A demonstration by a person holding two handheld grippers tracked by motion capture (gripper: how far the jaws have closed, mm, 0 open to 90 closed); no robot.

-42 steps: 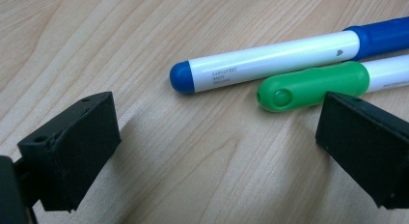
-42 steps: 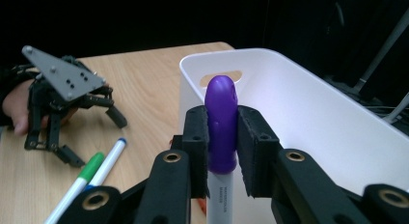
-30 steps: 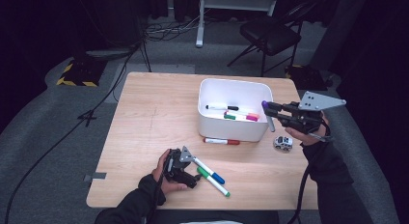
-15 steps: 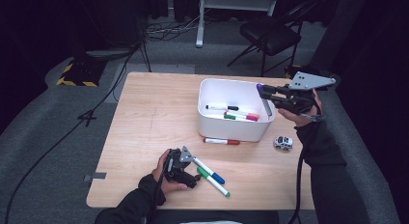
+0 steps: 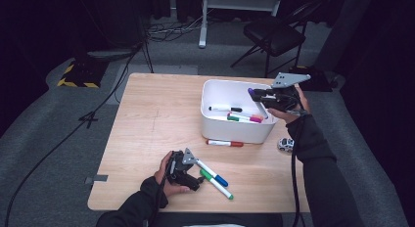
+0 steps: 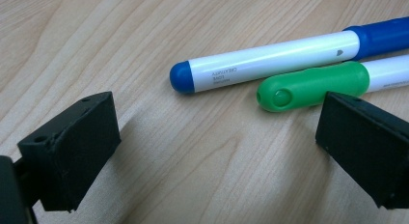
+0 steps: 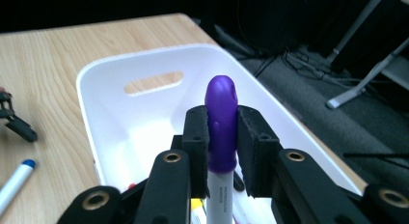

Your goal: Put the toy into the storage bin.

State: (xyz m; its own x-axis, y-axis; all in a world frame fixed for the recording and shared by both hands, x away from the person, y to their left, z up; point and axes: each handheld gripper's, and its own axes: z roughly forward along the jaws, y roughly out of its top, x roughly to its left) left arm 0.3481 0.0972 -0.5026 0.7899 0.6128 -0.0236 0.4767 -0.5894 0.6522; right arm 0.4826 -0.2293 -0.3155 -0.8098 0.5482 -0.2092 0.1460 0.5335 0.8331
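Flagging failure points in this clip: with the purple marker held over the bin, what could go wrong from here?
The right gripper pinches the purple-capped white marker by its cap, so the body might slip out. It hangs above the white plastic bin near its rim; an early release could land outside. The left gripper, jaws open, may nudge the green-capped marker rolling.

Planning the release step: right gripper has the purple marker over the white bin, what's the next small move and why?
Probably lower a little and open the fingers. The right gripper is clamped on the purple marker, held above the open white bin, where other markers already lie. Nothing blocks the drop.
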